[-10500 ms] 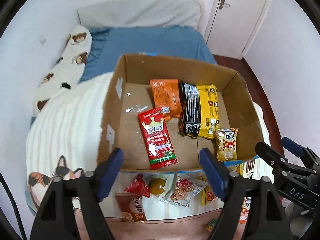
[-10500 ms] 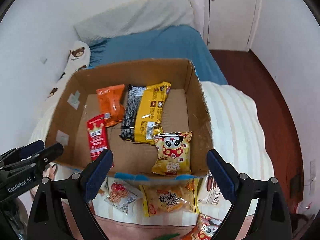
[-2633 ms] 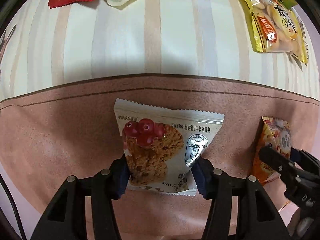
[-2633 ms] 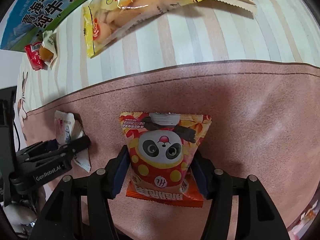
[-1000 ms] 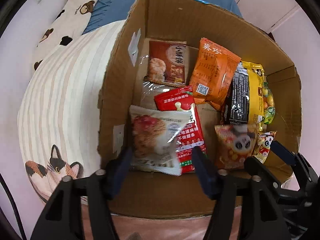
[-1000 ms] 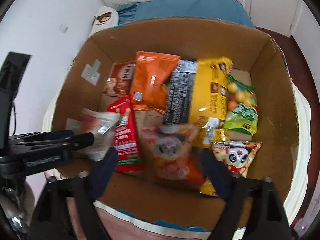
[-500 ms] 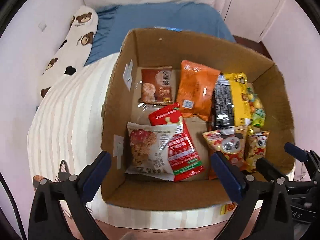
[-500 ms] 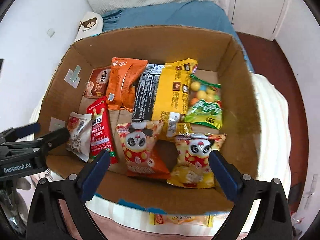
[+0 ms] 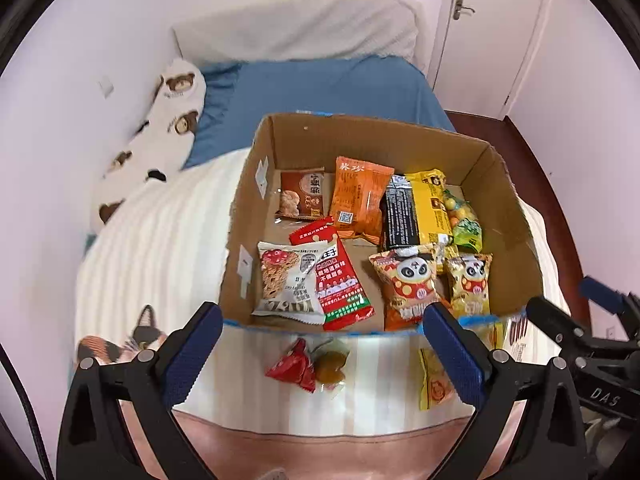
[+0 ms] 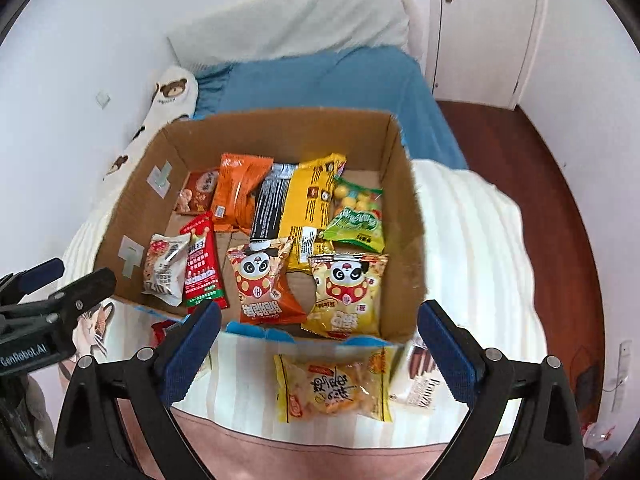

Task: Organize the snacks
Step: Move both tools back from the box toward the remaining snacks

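My left wrist camera looks forward and down past my open left jaws at the cardboard box (image 9: 516, 216) from its near left side, close above the bed (image 9: 152, 240). My right wrist camera faces the same way from just to the right, and both views share the box, bed and door (image 10: 484, 28).

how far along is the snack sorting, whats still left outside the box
Mostly done: the cardboard box already holds about nine packets, including the oat cookie pack and the orange panda bag. Nothing is in hand; the left tongs and right tongs are both open and empty. Left on the blanket: the red packet, the yellow cracker bag and the wafer stick pack.
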